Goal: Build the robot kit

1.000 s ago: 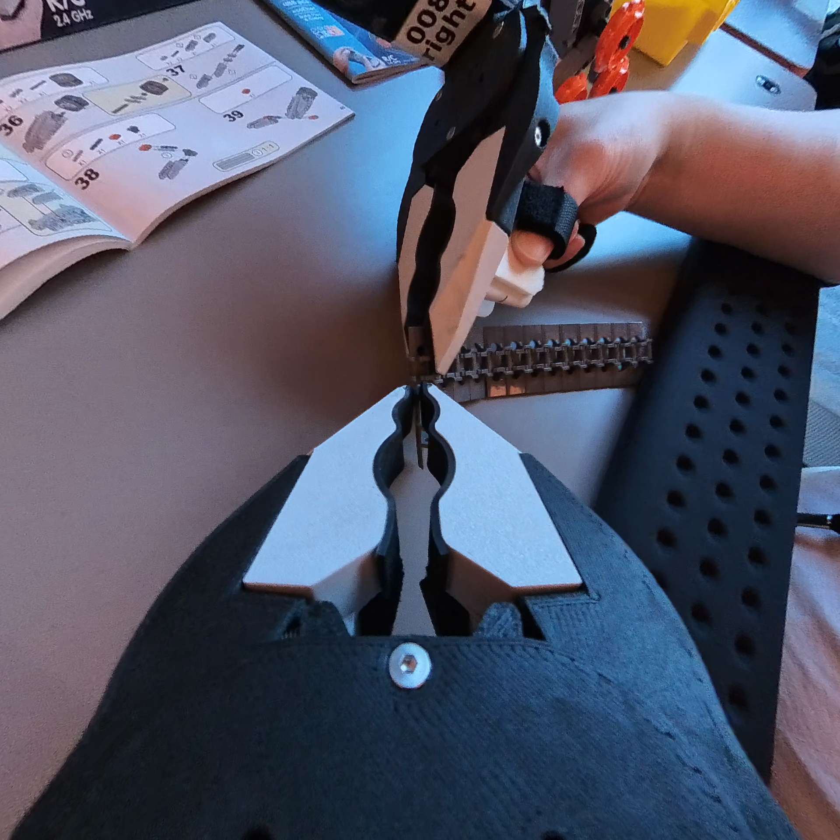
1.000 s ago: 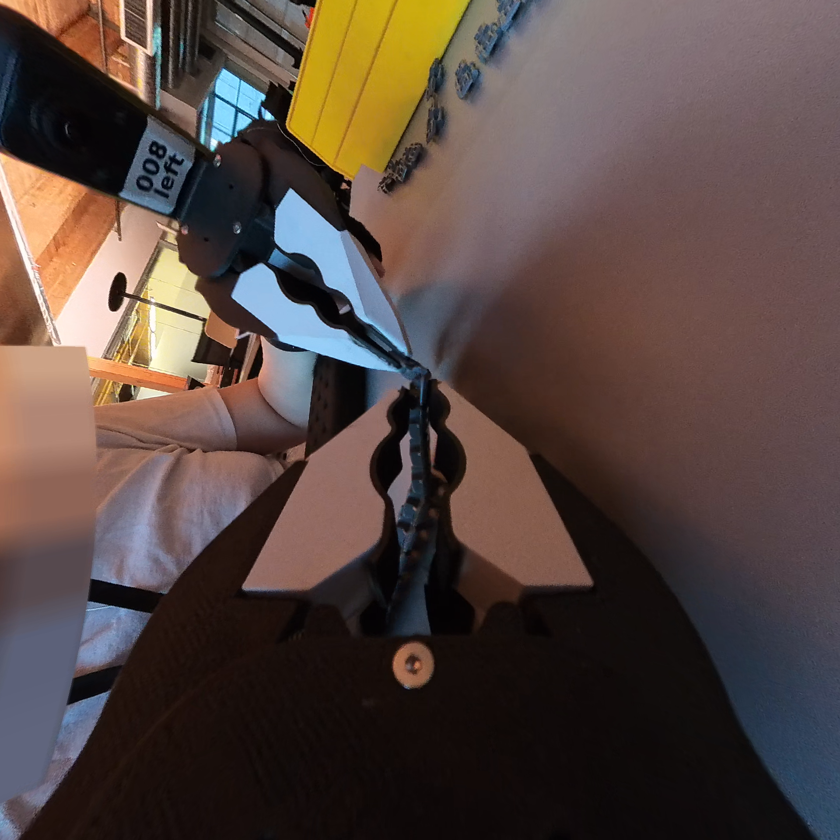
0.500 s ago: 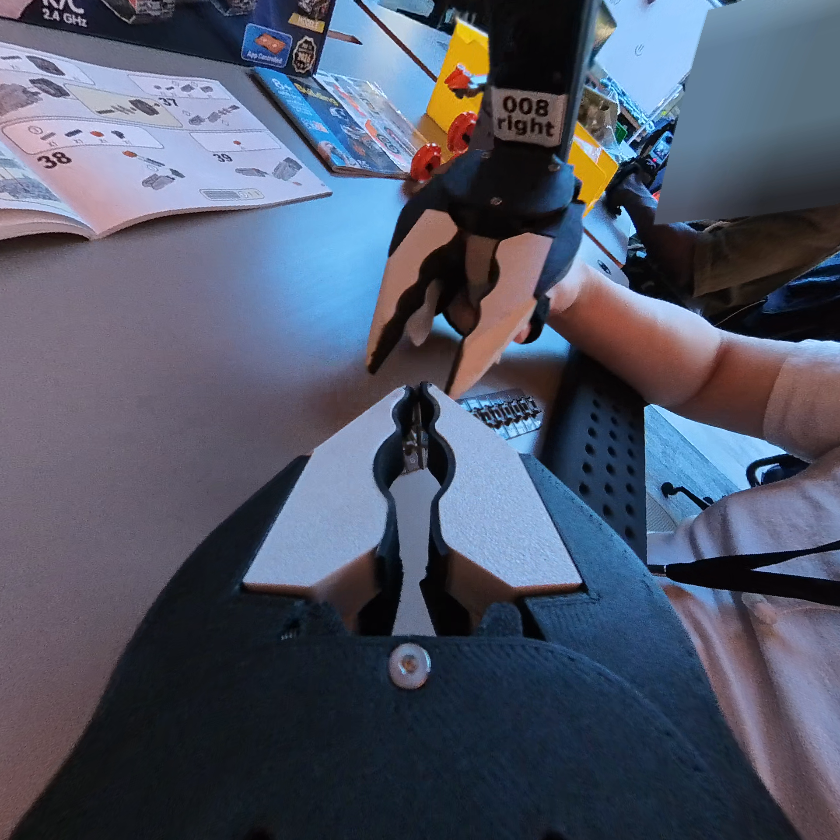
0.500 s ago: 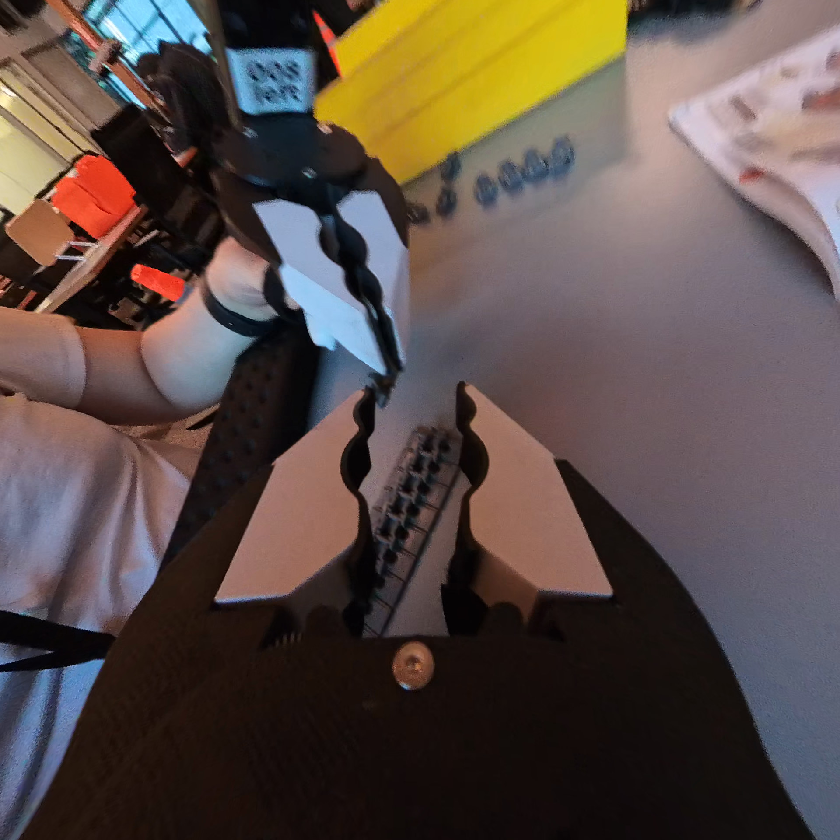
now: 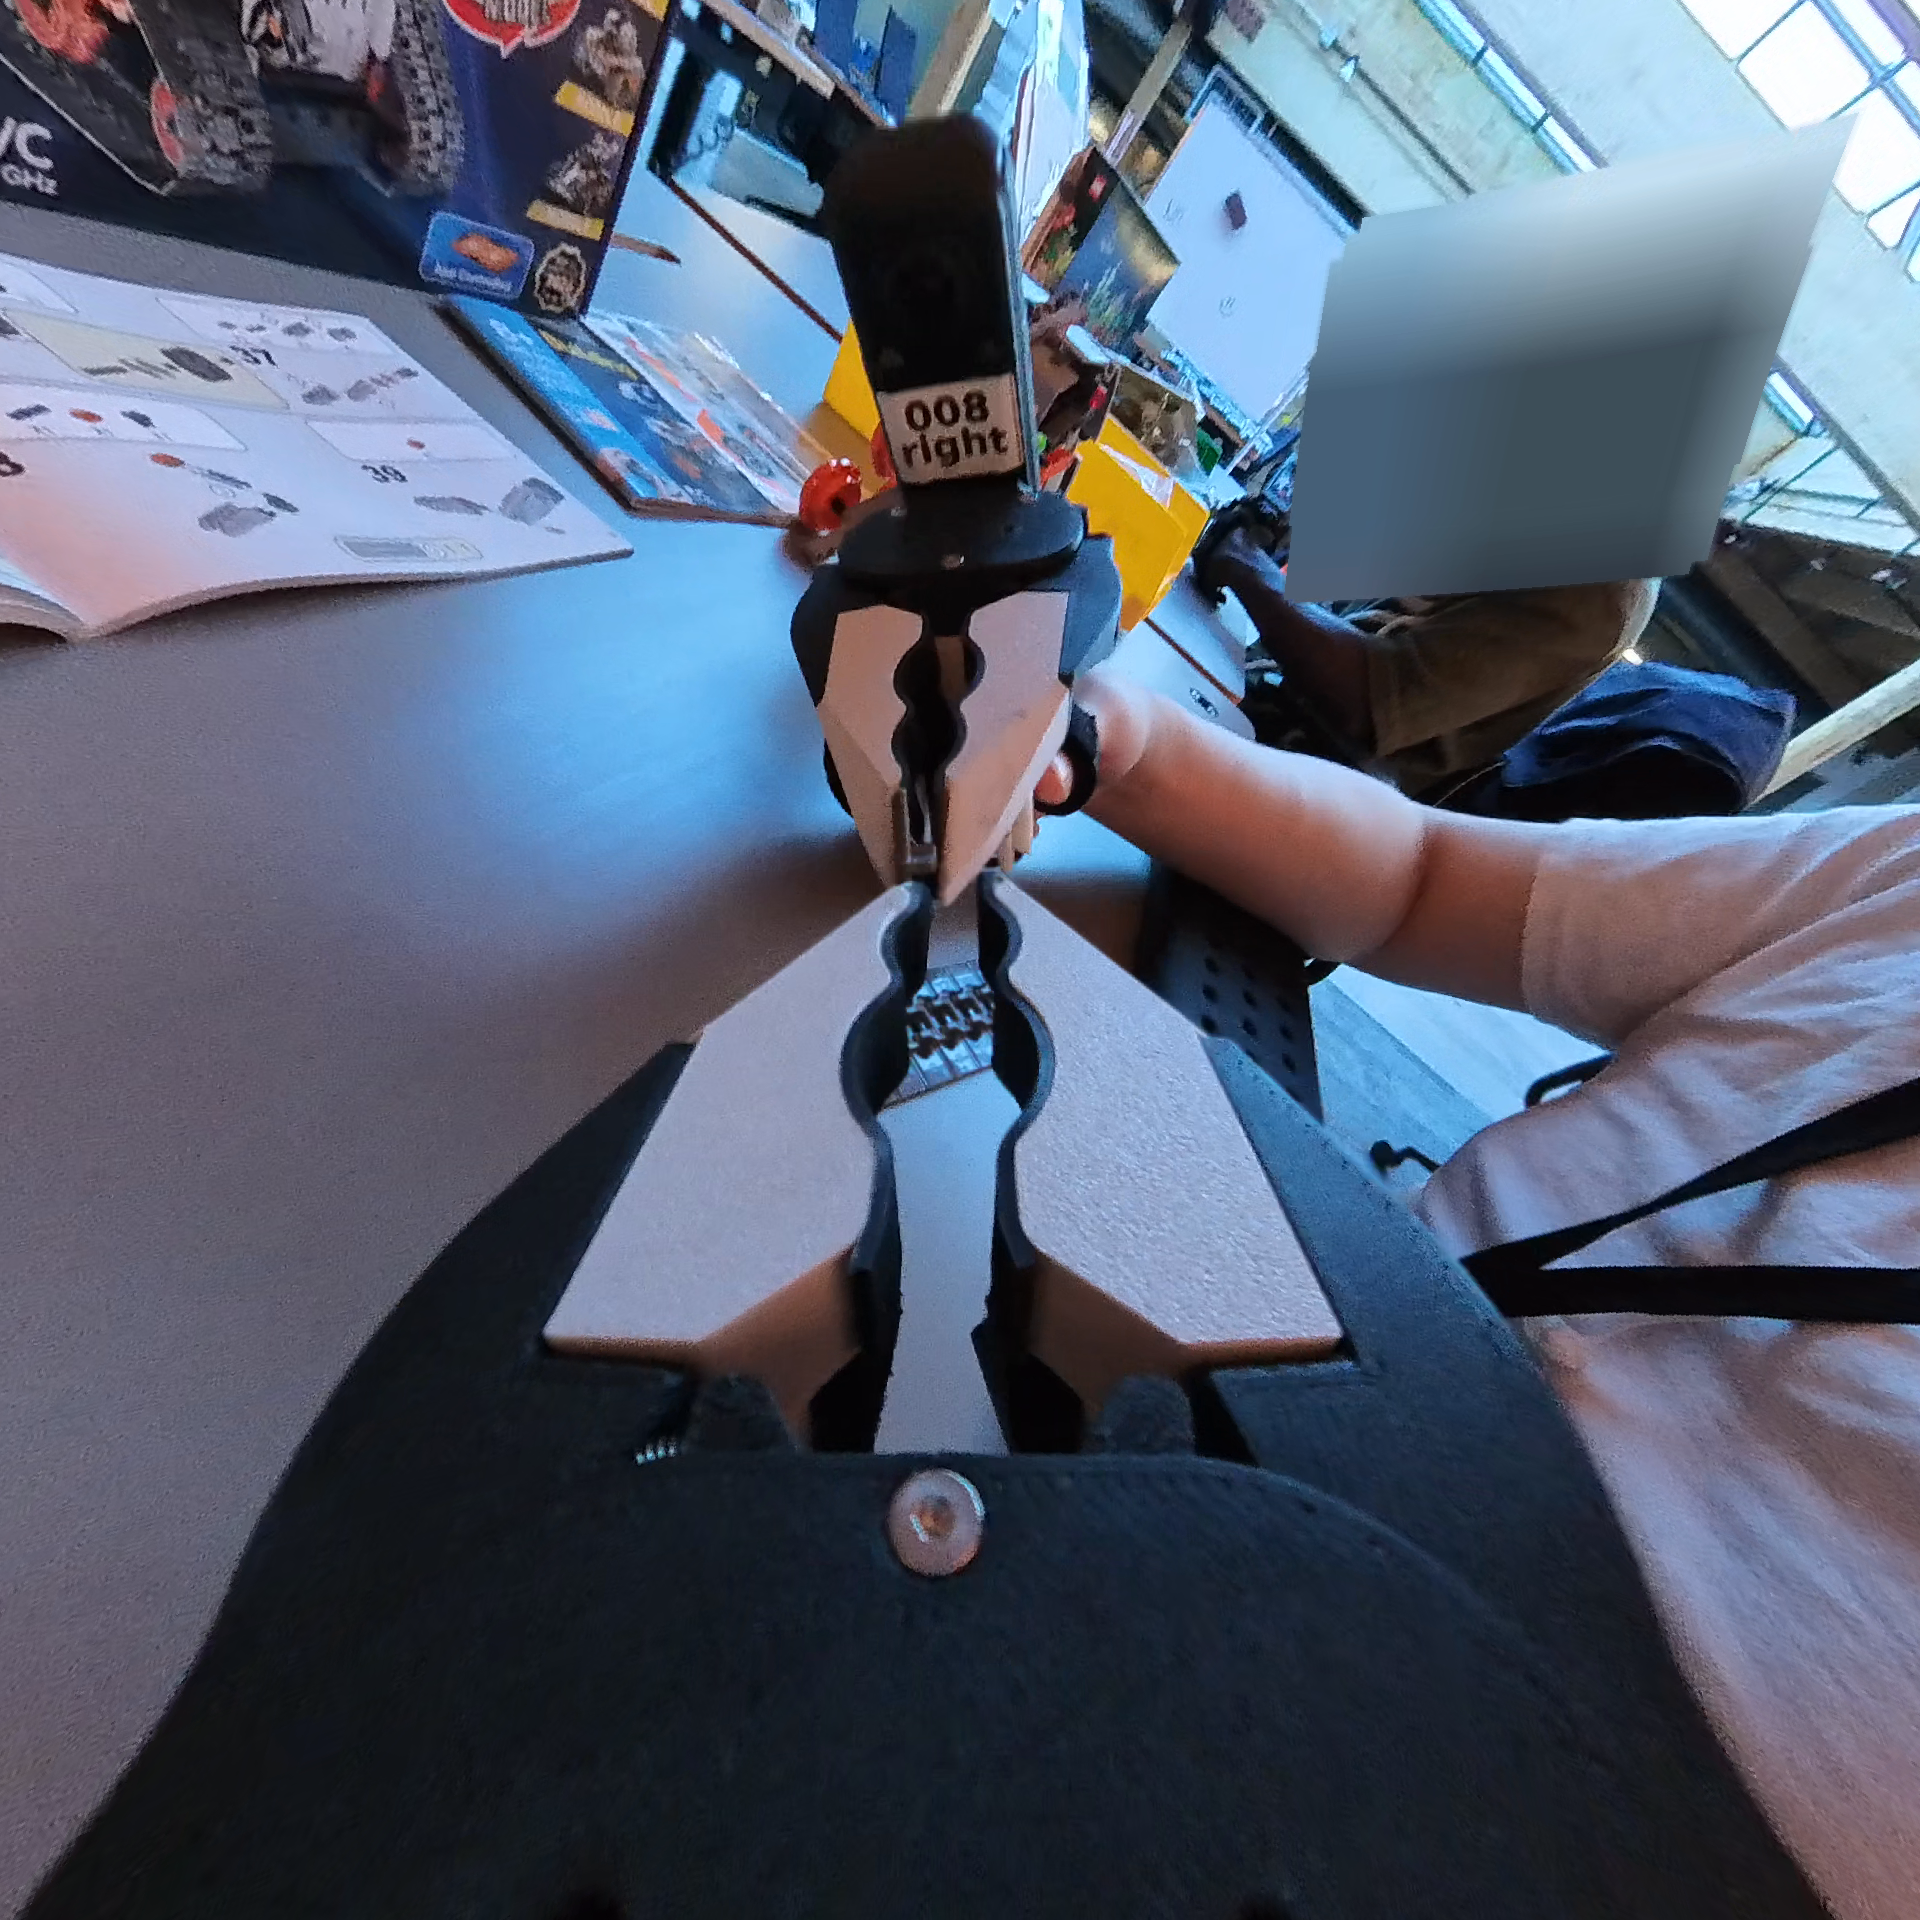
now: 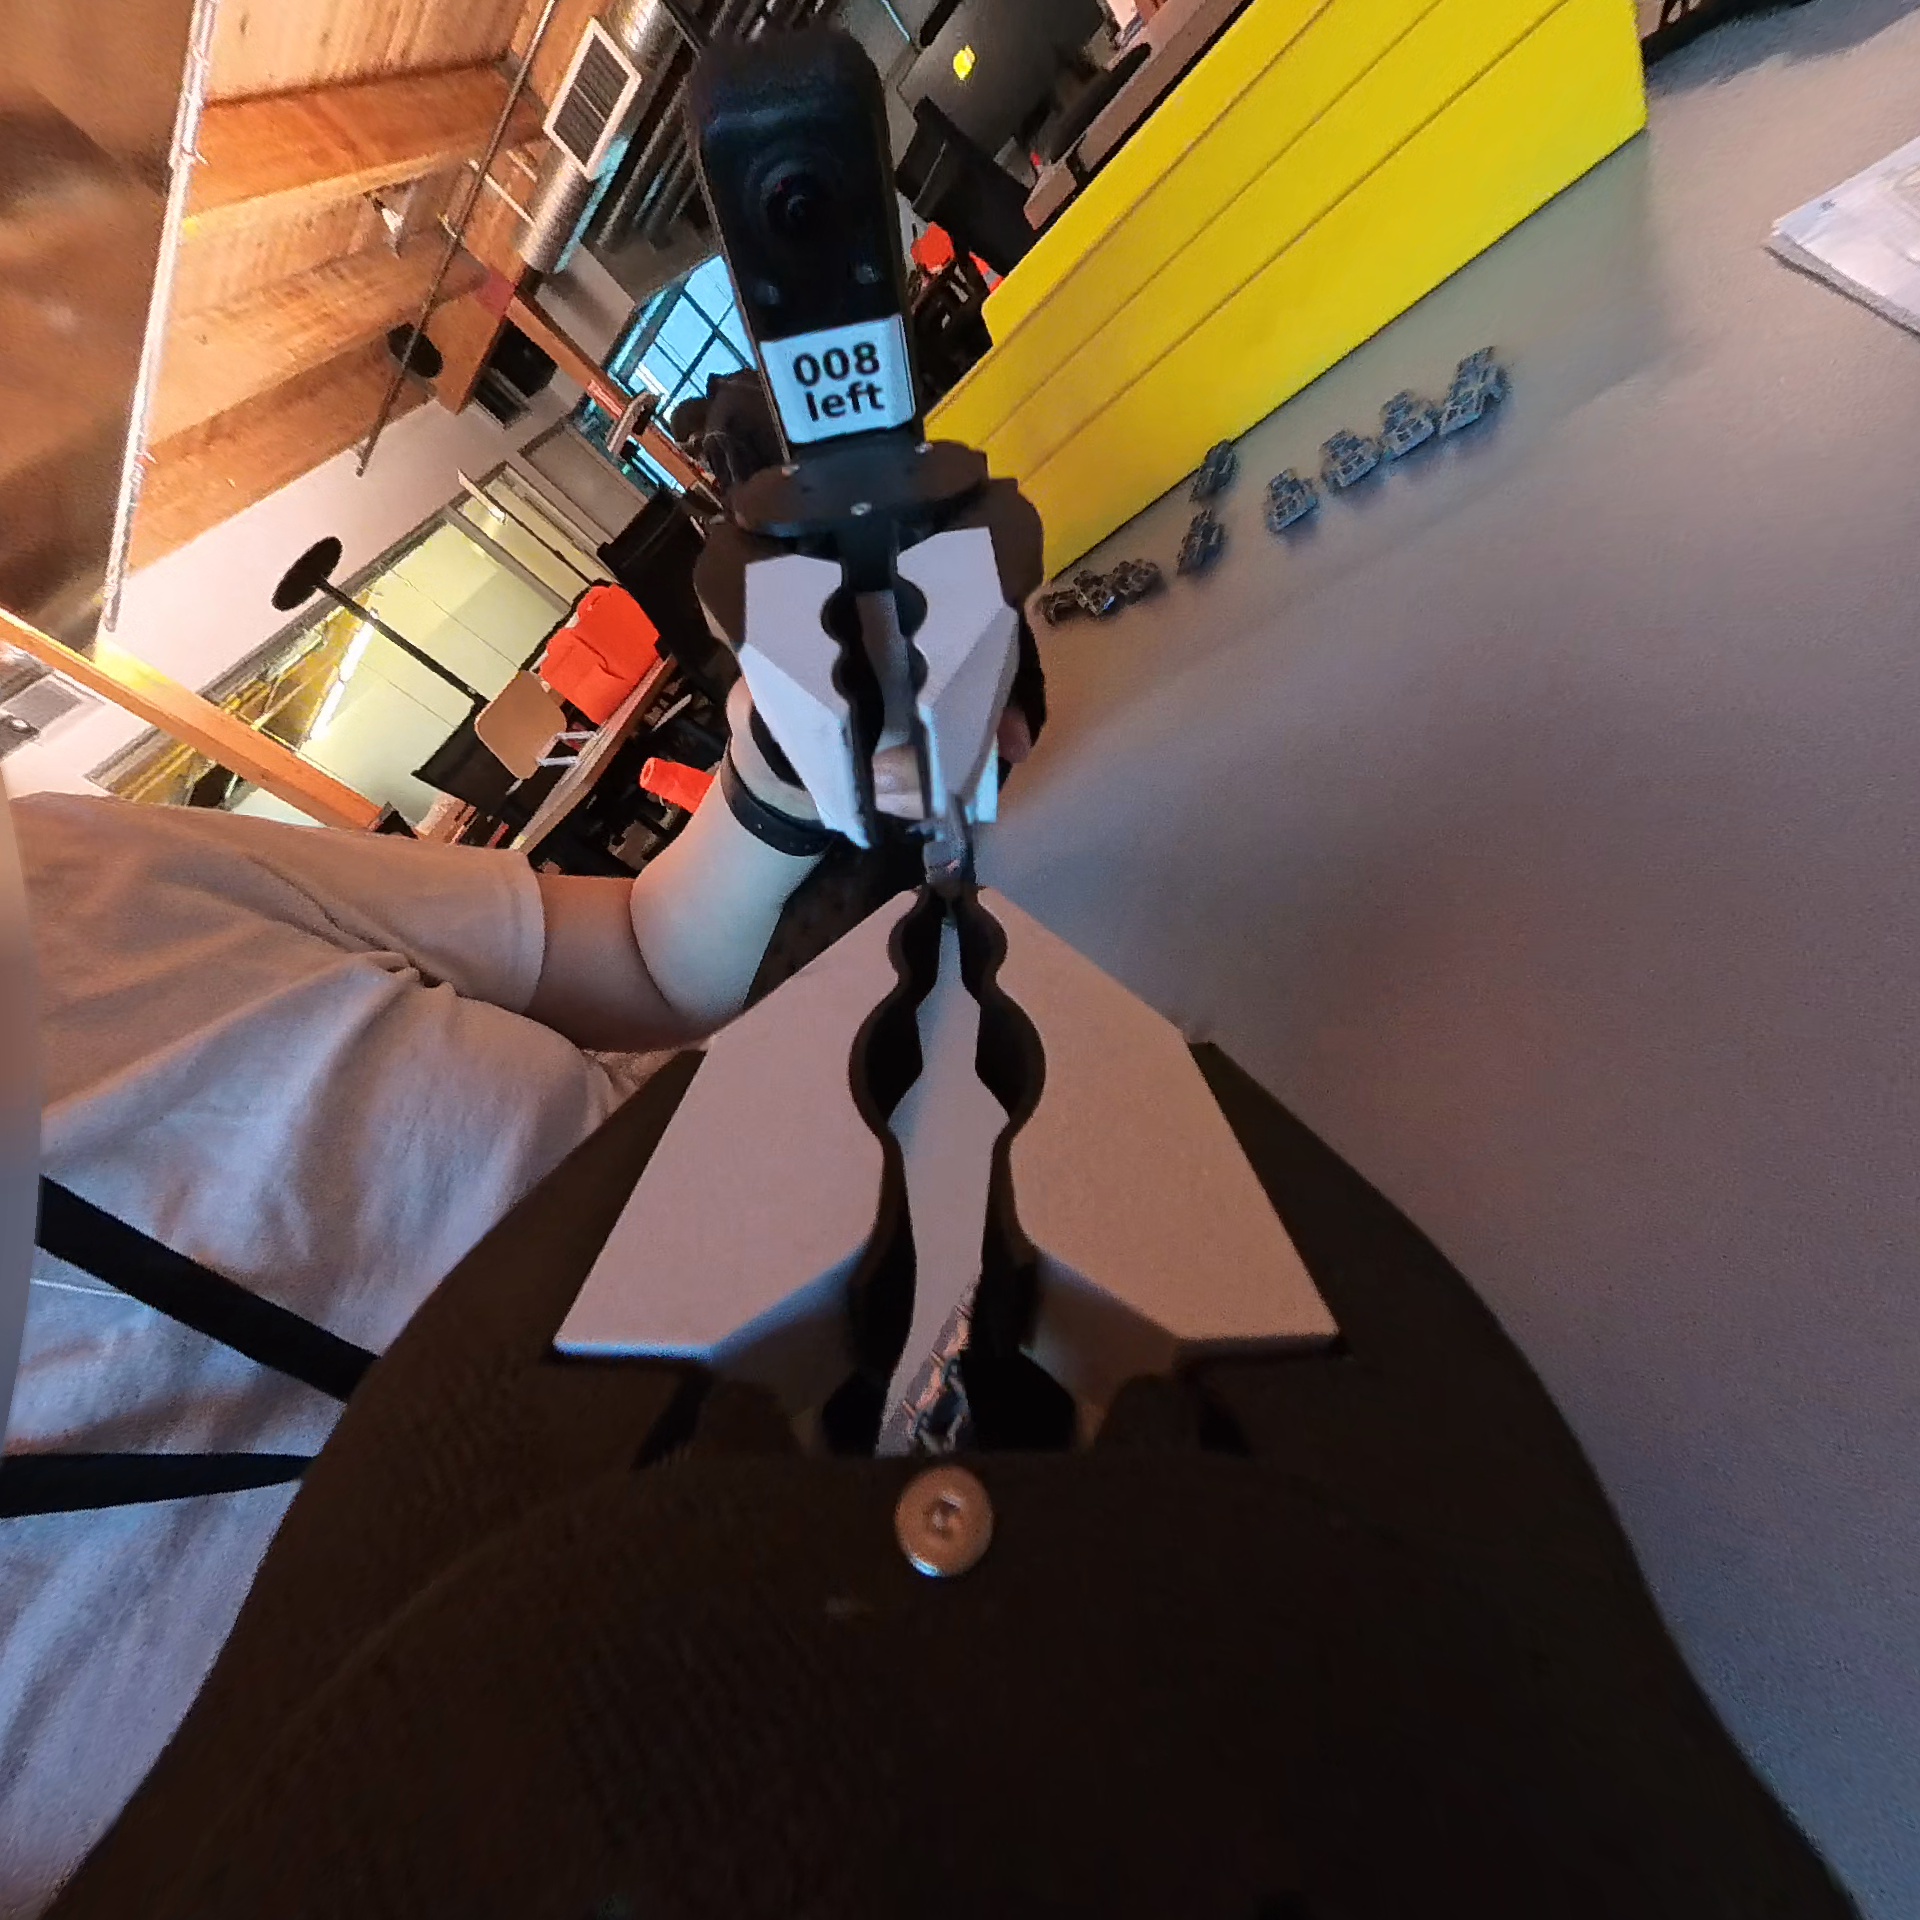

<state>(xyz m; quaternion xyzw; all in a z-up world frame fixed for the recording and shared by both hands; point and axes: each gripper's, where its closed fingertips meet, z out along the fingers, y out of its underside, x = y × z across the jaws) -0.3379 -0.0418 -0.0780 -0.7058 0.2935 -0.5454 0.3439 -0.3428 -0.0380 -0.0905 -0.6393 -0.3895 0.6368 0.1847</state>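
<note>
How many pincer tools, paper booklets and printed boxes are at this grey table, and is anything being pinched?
grippers: 2 (left gripper open; right gripper shut)
small grey piece: 1, pinched in the right gripper
booklets: 2 (open booklet; blue booklet)
printed box: 1
total: 6

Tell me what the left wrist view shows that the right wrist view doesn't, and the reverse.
Only the left wrist view: a dark blue toy box and an orange wheel at the table's far side. Only the right wrist view: loose track links lying beside a yellow bin. Both: the right gripper shut on a small grey piece, the left gripper open, and a track strip below them.
</note>
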